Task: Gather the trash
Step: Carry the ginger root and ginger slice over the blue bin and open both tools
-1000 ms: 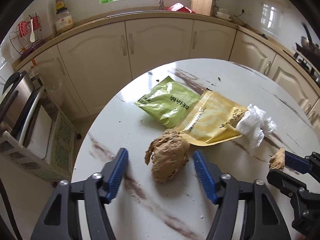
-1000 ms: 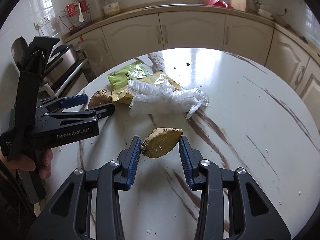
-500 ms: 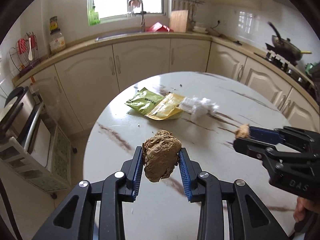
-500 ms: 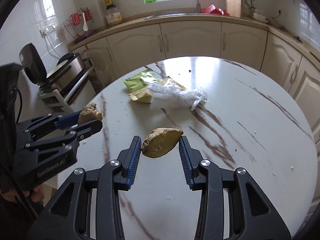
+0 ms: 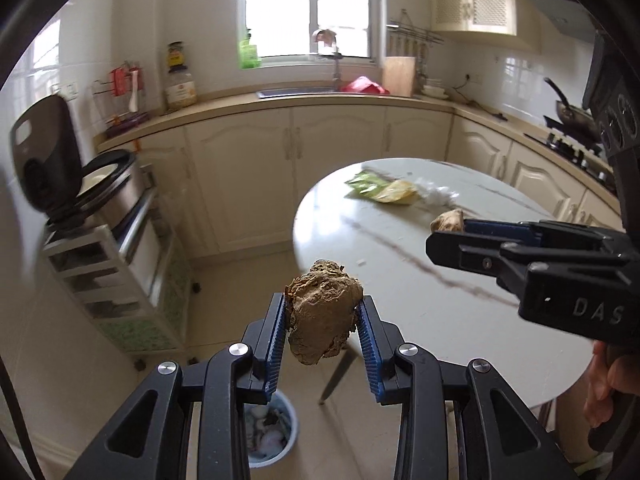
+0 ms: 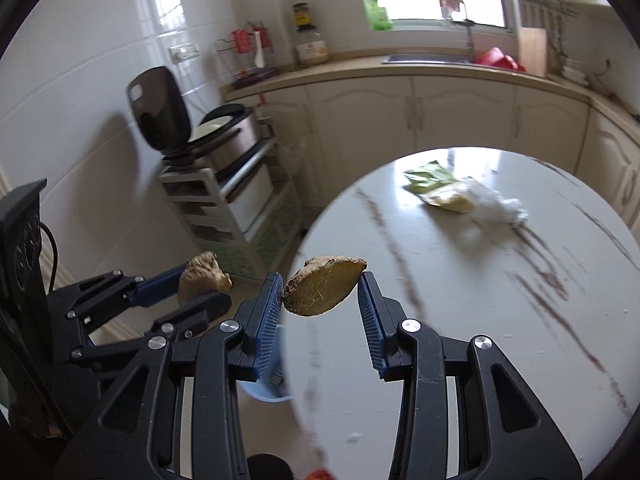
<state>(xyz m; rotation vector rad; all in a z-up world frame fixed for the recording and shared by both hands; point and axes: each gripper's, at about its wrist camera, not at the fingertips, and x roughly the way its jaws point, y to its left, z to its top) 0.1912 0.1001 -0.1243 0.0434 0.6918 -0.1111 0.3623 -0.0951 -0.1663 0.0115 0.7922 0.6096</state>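
Your left tool [image 5: 322, 320] grips the brown lump [image 5: 322, 316] almost above the blue bin [image 5: 272, 432] at lower centre, nearer than your right tool [image 6: 322, 288], clamped on the cut piece [image 6: 324, 286].

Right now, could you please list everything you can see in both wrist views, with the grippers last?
Ginger lump: one, brown, held off the table in the left gripper.
Cut ginger piece: one, tan, held in the right gripper.
Packets: two, green and yellow, overlapping on the far side of the table.
Crumpled plastic: one, white, beside the yellow packet.
Table: one, round, white with brown veins.
Bin: one, light blue, on the floor below the left gripper.
Rice cooker: one, lid up, on a white rack.
Left gripper: shut on the lump.
Right gripper: shut on the cut piece.
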